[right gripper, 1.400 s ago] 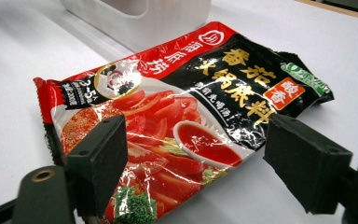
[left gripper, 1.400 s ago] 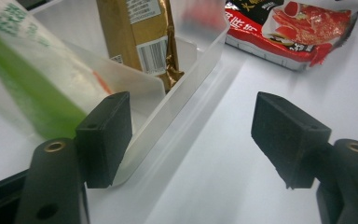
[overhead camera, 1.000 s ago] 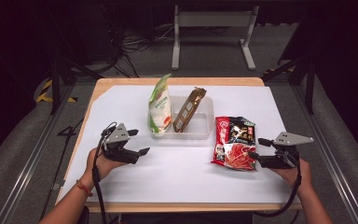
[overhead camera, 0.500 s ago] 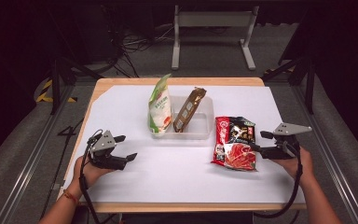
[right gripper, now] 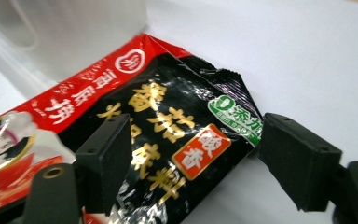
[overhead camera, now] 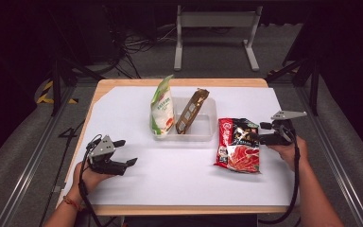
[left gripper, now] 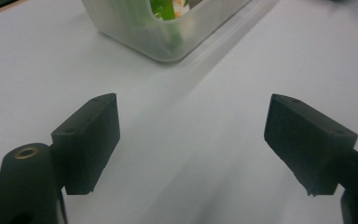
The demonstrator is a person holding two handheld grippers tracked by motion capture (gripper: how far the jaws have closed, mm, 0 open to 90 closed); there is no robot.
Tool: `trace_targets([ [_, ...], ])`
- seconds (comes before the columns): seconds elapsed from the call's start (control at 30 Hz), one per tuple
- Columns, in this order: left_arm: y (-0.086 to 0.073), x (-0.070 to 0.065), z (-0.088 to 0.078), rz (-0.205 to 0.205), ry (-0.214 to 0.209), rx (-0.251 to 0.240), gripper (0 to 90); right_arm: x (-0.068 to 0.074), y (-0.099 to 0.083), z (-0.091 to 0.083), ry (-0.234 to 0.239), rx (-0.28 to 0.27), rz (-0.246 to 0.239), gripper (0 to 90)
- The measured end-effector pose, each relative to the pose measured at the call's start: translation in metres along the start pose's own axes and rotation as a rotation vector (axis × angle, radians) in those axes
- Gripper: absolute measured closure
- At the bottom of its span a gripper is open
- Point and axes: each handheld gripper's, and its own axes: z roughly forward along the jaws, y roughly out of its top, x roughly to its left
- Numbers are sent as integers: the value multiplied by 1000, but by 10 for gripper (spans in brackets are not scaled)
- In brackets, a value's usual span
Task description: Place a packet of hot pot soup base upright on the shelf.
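Right gripper view: right gripper (right gripper: pixel 193 158) straddles packet (right gripper: pixel 135 140).

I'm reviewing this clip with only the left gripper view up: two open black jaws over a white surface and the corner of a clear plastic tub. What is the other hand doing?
Observer: The right gripper is at the top end of a red and black foil snack packet lying flat on the white table cover, right of the clear plastic tub.
Operator: Has it gripped the packet?
Observer: No. In the right gripper view its jaws stand open, one over the packet's black printed face, the other past the packet's edge.
Operator: What else is in the tub besides the green thing I can glimpse?
Observer: A brown bar-shaped packet leans upright beside the green and white pouch.
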Motion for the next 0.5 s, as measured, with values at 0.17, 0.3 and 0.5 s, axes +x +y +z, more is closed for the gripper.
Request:
trace_targets([
  [0.17,0,0,2,-14,-9,-5,194,-9,6,13,-11,11,29,253],
  [0.3,0,-1,3,-5,-12,4,193,-13,10,22,-11,22,35,254],
  [0.5,1,-2,5,2,-23,11,195,-19,9,32,-20,8,49,264],
])
